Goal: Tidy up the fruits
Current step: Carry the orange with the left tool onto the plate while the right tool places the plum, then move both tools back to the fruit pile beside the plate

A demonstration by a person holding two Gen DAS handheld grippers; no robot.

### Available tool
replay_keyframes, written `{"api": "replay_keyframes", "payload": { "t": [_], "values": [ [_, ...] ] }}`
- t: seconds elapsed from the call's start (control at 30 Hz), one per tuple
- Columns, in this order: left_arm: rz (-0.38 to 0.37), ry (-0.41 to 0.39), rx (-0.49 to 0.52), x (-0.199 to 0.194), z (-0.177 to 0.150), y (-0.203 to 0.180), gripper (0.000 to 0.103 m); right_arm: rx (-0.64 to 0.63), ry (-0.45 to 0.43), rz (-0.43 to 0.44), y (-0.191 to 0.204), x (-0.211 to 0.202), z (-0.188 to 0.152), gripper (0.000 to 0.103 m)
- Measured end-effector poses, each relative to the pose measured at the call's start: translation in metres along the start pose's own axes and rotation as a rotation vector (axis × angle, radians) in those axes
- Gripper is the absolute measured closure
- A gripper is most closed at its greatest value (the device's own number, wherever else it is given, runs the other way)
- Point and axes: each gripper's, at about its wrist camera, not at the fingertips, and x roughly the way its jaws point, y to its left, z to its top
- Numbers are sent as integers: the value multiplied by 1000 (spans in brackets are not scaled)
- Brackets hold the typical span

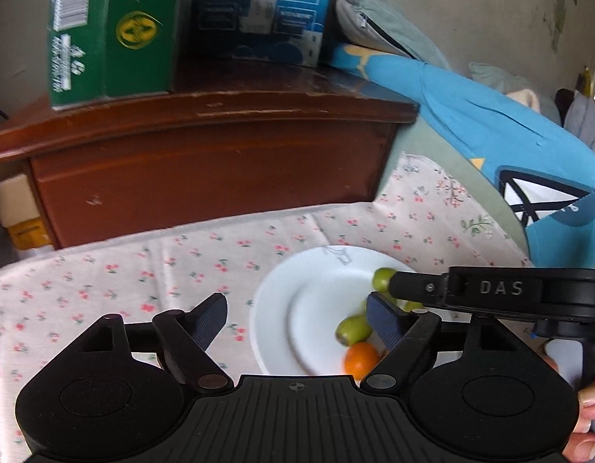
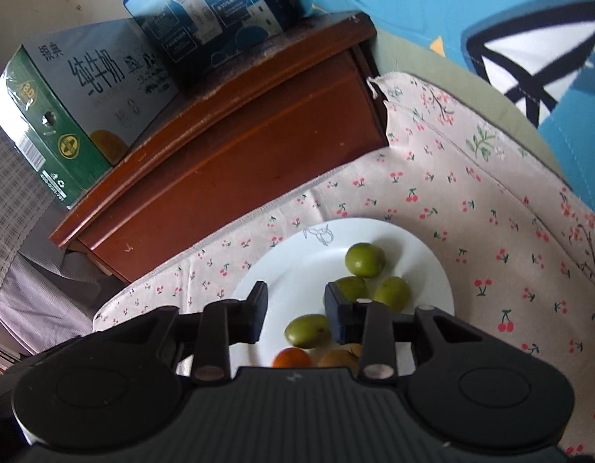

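Note:
A white plate (image 2: pixel 289 262) lies on the cherry-print cloth and holds several green fruits (image 2: pixel 364 260), an orange fruit (image 2: pixel 291 359) and a brownish one (image 2: pixel 337 359). My right gripper (image 2: pixel 295 310) is open and empty, low over the plate, with a green fruit (image 2: pixel 307 331) just below its gap. My left gripper (image 1: pixel 297 320) is open and empty over the plate's left rim (image 1: pixel 270 308). In the left wrist view the right gripper's finger (image 1: pixel 409 283) reaches in over the green fruits (image 1: pixel 353 330) and the orange fruit (image 1: pixel 361 359).
A brown wooden cabinet (image 1: pixel 204 162) stands behind the cloth, with a green milk carton box (image 1: pixel 112 31) and a blue box (image 1: pixel 262 7) on top. Blue bedding (image 1: pixel 509 142) and a grey pillow (image 1: pixel 378 19) lie at the right. The cloth (image 1: pixel 104 281) covers the surface.

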Motion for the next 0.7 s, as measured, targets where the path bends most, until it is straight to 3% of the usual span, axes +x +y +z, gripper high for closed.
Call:
{"api": "replay_keyframes", "payload": {
  "t": [0.3, 0.7],
  "values": [
    [76, 60, -57, -17, -10, 18, 21, -17, 33, 3, 7, -8, -9, 62],
    [147, 85, -211, -53, -44, 51, 21, -163, 48, 36, 35, -29, -37, 59]
  ]
}}
